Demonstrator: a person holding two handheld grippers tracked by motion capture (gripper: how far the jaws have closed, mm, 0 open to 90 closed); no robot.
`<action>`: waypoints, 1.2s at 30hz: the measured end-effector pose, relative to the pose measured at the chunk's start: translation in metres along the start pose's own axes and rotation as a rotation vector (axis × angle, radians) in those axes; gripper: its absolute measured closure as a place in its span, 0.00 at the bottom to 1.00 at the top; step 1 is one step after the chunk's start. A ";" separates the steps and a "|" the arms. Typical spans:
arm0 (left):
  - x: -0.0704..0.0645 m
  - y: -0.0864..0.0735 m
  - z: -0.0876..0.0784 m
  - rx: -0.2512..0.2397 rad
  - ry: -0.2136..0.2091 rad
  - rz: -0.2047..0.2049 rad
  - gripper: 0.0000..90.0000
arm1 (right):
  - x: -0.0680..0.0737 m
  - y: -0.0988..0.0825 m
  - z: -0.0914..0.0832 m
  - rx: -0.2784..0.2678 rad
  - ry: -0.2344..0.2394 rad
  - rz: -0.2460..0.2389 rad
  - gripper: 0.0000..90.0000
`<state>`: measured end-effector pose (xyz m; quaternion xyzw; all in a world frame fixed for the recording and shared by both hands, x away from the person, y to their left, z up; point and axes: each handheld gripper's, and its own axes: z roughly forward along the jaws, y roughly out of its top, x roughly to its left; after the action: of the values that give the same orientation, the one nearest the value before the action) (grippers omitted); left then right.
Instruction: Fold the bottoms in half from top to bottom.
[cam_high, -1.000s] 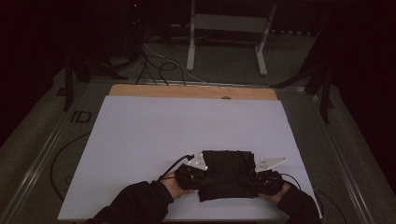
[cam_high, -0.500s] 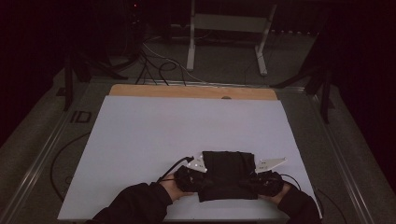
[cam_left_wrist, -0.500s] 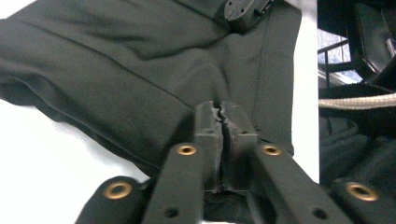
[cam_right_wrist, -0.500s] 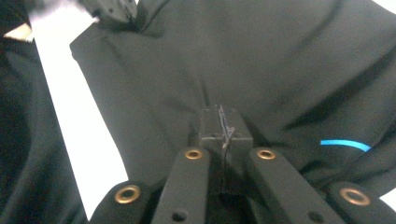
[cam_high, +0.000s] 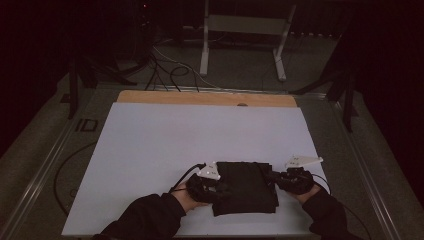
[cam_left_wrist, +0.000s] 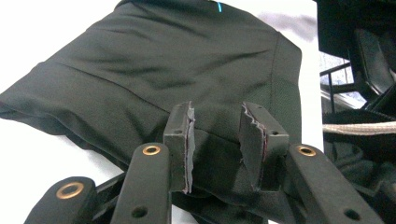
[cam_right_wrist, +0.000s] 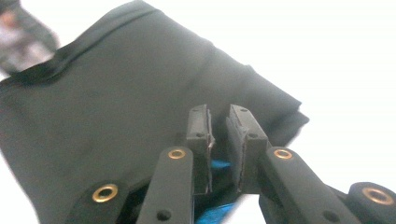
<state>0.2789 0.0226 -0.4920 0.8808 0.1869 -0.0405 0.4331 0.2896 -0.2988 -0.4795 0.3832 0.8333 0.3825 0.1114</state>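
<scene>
White table (cam_high: 150, 150), 1 folded black cloth (cam_high: 245, 187), 2 tools

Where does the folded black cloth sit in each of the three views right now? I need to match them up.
High view: the folded black fabric garment lies near the front edge of the white table sheet, between both hands.
Left gripper view: it spreads across the middle and upper left, beyond the jaws.
Right gripper view: it covers the left and centre, behind the jaws.
Shared landmark: the white table sheet under the garment.
</scene>
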 end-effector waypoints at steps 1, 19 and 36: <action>0.000 0.000 0.000 0.000 0.000 0.000 0.73 | 0.000 0.000 0.000 0.000 0.000 0.000 0.88; 0.001 -0.002 0.004 -0.013 -0.012 -0.009 0.73 | -0.042 0.015 0.040 0.001 -0.056 0.177 0.73; 0.002 -0.003 0.005 -0.011 -0.021 -0.017 0.73 | -0.036 0.017 0.043 0.071 -0.099 0.103 1.00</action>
<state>0.2799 0.0209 -0.4972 0.8764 0.1899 -0.0523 0.4395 0.3440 -0.2941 -0.5005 0.4477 0.8190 0.3386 0.1188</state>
